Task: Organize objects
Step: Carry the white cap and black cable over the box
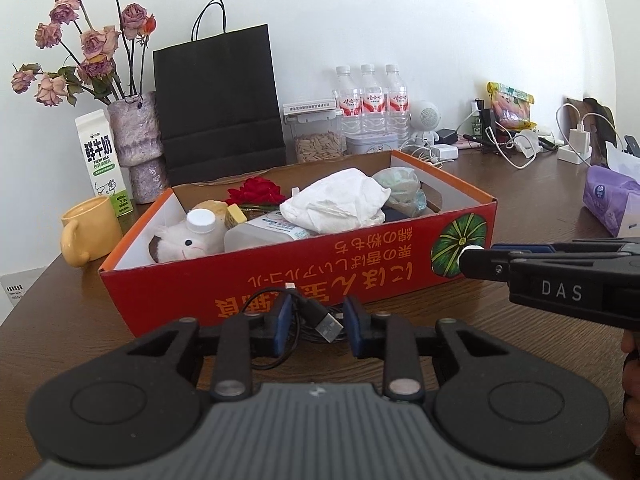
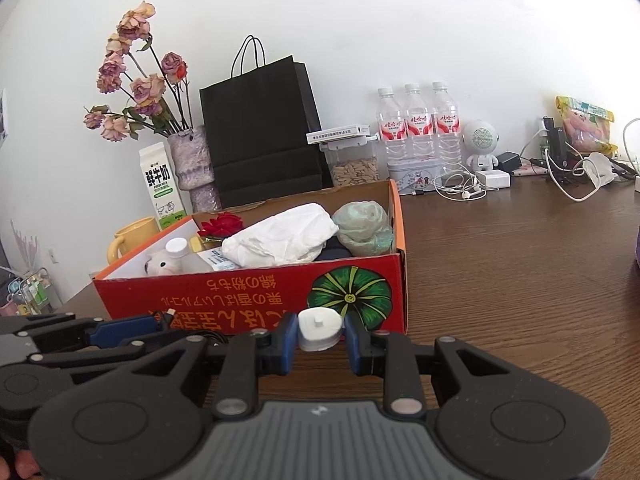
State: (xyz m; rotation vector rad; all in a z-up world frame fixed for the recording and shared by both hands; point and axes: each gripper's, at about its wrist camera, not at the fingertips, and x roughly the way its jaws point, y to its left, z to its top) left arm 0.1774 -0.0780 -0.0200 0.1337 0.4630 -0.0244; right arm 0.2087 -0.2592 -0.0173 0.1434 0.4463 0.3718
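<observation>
Your left tongs point(image 1: 314, 326) are closed on a bundled black USB cable point(image 1: 320, 320), its silver plug poking out between the blue pads. Your right tongs point(image 2: 320, 334) grip a small white charger plug point(image 2: 320, 330), its prong side facing up. Both pairs sit side by side, low over the table point(image 2: 520, 280), with the red cardboard box point(image 1: 360, 276) directly ahead of them and just beyond their tips.

The box is already crowded. A crumpled white cloth point(image 1: 340, 204) lies heaped in the middle, a pale green bundle point(image 1: 404, 190) behind it to the right, and a plush toy point(image 1: 180, 242), a white-capped bottle point(image 1: 202, 222) and a red fabric flower point(image 1: 256, 192) to the left.

The likely trouble is the cable: loose loops hang below the left tongs and could snag on the box's near wall or slip free as you lift. The charger plug is held by a narrow edge and could twist out. With so little bare room inside, either item may roll off the heap.

The table is dark wood grain. Beyond the box, against a white wall, stand a black paper bag point(image 2: 260, 132), dried roses in a vase point(image 2: 192, 160), a milk carton point(image 2: 160, 186), a yellow mug point(image 1: 90, 230), three water bottles point(image 2: 418, 128) and a tangle of white cables point(image 2: 460, 186) further right.
</observation>
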